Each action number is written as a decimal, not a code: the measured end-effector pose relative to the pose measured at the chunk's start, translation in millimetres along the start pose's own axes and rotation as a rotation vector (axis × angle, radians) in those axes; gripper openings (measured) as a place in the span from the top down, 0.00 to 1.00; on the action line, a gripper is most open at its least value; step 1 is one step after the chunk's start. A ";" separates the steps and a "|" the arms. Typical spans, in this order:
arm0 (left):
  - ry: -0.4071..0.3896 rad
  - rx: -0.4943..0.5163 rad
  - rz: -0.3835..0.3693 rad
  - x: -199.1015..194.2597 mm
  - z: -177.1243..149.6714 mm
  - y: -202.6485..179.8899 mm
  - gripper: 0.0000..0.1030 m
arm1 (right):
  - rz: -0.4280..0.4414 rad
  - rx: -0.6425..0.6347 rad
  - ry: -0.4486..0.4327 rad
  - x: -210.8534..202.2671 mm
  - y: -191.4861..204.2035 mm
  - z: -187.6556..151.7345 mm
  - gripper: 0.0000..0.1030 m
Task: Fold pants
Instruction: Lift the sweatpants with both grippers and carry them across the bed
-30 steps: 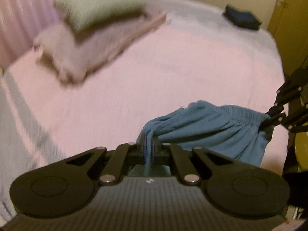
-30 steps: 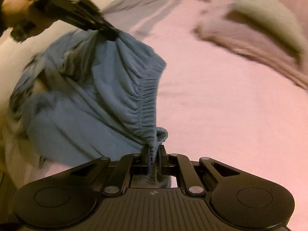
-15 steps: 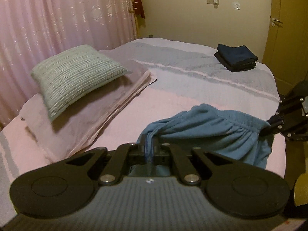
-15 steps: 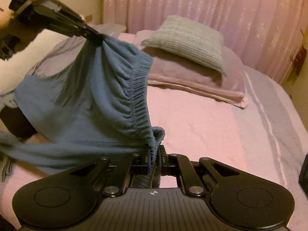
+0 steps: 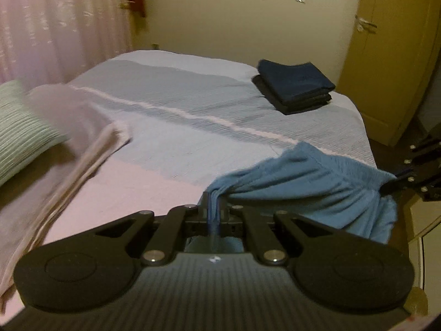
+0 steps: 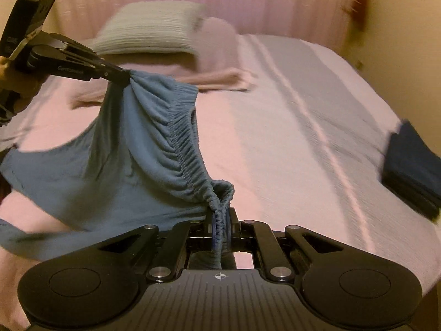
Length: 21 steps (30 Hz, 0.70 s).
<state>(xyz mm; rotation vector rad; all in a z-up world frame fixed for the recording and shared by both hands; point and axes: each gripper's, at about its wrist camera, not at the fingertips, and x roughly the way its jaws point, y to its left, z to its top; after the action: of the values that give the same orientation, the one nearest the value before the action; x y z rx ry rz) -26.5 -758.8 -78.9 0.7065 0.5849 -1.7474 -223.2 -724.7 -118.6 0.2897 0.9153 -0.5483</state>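
Blue pants point(image 5: 308, 184) with an elastic waistband point(image 6: 182, 151) hang in the air above the bed, stretched between my two grippers. My left gripper point(image 5: 214, 204) is shut on one end of the waistband; in the right wrist view it shows at upper left point(image 6: 121, 75), held by a person's hand. My right gripper point(image 6: 220, 215) is shut on the other end; it appears at the right edge of the left wrist view point(image 5: 397, 178). The legs point(image 6: 49, 187) droop down toward the left, partly out of view.
The bed point(image 5: 171, 127) has a pink and grey striped cover. A green pillow point(image 6: 148, 31) lies on a folded mauve blanket point(image 5: 69, 127) by the pink curtain. A stack of folded dark blue clothes point(image 5: 293, 85) sits near the far corner. A yellow wardrobe door point(image 5: 386, 41) stands beyond.
Both grippers have kept their hold on the waistband while swinging with the pants toward the foot of the bed. The pillow has slid to the left and the dark stack has come nearer.
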 end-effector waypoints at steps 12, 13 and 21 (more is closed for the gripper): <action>0.057 0.023 -0.073 174.8 80.0 -40.8 0.99 | -0.055 0.125 0.048 48.7 -140.7 -10.9 0.97; 0.066 0.014 -0.073 199.7 87.9 -39.7 0.99 | -0.047 0.132 0.058 59.8 -154.6 -9.8 0.97; 0.167 -0.050 -0.037 367.7 120.1 -26.8 0.99 | 0.051 0.217 0.146 169.9 -294.9 13.0 0.97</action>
<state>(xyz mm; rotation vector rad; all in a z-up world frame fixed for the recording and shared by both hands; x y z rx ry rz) -151.0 -1080.2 -256.5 0.8160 0.7570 -1.7124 -297.9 -1029.4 -251.2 0.5532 0.9882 -0.5858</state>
